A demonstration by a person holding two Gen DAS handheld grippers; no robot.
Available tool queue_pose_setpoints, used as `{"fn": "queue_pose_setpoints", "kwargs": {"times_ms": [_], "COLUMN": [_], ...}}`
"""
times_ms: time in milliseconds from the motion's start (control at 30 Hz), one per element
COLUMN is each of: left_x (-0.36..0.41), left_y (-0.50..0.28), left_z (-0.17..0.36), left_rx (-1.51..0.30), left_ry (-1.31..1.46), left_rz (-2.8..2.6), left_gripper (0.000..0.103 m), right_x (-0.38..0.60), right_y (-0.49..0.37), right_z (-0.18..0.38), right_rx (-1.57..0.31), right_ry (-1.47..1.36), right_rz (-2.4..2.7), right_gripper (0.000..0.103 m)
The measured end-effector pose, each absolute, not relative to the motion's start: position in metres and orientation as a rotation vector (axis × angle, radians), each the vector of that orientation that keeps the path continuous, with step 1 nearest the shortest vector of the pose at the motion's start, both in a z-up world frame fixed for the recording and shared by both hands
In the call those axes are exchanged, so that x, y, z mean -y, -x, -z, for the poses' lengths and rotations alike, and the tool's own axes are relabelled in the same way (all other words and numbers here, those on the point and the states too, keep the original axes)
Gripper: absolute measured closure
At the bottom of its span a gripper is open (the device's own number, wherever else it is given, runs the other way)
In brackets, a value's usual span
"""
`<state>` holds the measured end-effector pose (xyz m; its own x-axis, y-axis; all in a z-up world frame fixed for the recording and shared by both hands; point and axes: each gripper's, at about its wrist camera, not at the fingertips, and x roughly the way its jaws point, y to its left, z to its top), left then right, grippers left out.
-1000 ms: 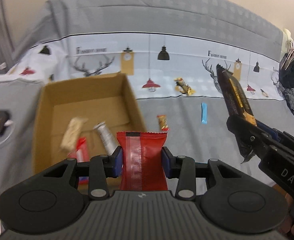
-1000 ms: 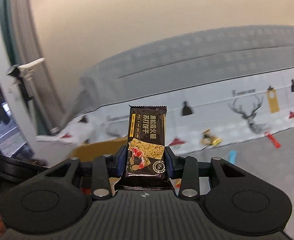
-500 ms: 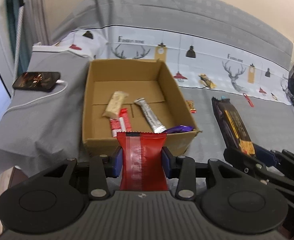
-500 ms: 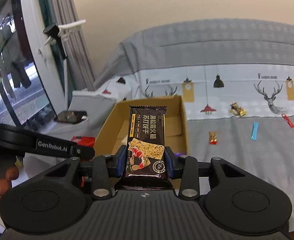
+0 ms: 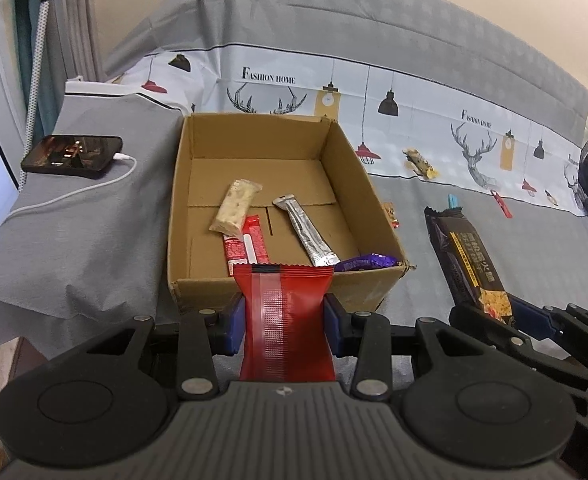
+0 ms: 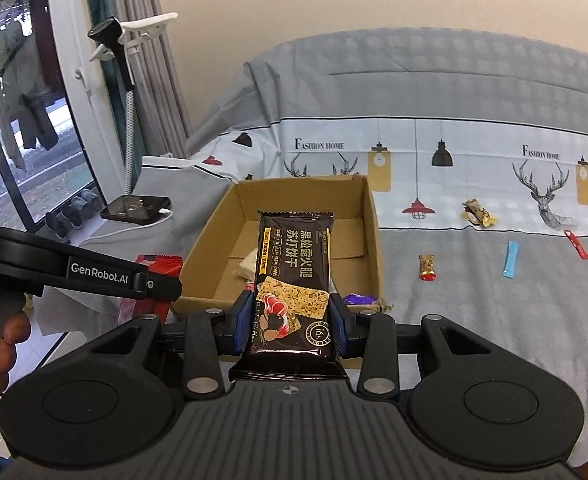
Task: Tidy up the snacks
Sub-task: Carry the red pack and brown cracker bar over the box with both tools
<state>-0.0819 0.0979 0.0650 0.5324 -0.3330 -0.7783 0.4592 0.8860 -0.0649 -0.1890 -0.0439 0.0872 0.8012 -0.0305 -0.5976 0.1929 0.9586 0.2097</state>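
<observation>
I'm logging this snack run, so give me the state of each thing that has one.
left gripper: shut on red packet
right gripper: shut on dark cracker packet
cardboard box: open, partly filled
phone: plugged in, screen dark
blue stick: loose on bed, outside box

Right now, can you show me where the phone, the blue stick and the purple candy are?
phone (image 5: 72, 156), left wrist view, middle of its dark screen.
blue stick (image 6: 510, 259), right wrist view, middle of the wrapper.
purple candy (image 5: 368, 261), left wrist view, wrapper top showing in the box corner.
</observation>
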Motion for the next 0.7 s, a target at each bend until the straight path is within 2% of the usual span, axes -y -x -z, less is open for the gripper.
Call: {"fn": "queue_pose_setpoints", "kwargs": {"times_ms": [700], "left_x": [-0.100], "left_y": [0.035], "left_z": [-0.052], "left_rx": [-0.923], "left_ry": [-0.162], "left_rz": [0.406], "left_gripper": [0.059], "right_x": [0.056], "right_y": [0.153], "right_z": [-0.072], "right_rx": [-0.703], "right_ry": [-0.275], "right_rz": [0.105], "right_gripper": [0.062]}}
